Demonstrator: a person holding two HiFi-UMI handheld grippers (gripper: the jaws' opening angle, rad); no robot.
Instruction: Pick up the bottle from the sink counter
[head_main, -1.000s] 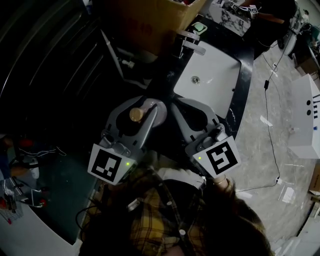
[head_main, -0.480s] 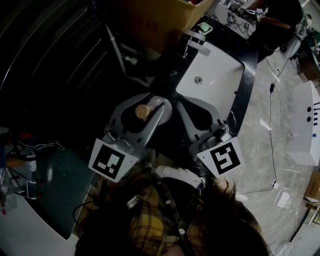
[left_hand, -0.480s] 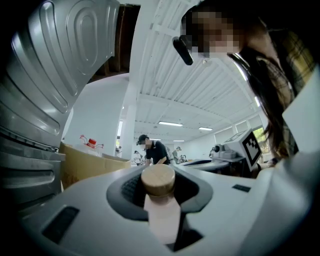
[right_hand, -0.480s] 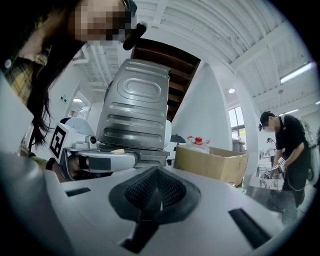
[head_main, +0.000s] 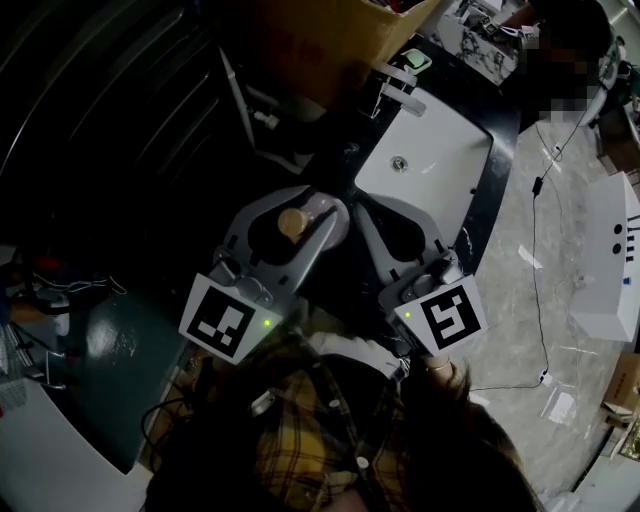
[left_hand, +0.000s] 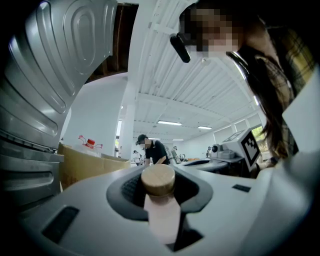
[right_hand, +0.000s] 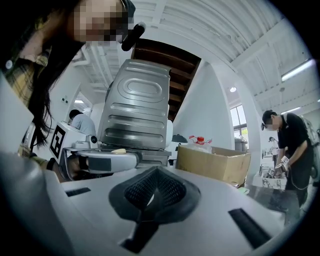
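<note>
A pale pink bottle (left_hand: 162, 217) with a round wooden cap (left_hand: 158, 180) stands upright between the pads of my left gripper (left_hand: 159, 197), which is shut on its body. In the head view the left gripper (head_main: 292, 228) is held up in front of the person, with the cap (head_main: 293, 222) showing from above. My right gripper (head_main: 362, 215) hovers beside it to the right, near the sink counter (head_main: 490, 175). Its dark pads (right_hand: 170, 190) meet with nothing between them, so the right gripper (right_hand: 151, 194) is shut.
A white sink basin (head_main: 430, 160) with a faucet (head_main: 400, 92) is set in the black counter ahead. A cardboard box (head_main: 310, 40) stands behind it, beside a ribbed metal appliance (right_hand: 137, 107). A person (right_hand: 290, 145) works at the right. A cable (head_main: 545, 290) runs across the pale floor.
Both grippers keep their places and the bottle stays gripped in the left one. Only the head view has shifted slightly.
</note>
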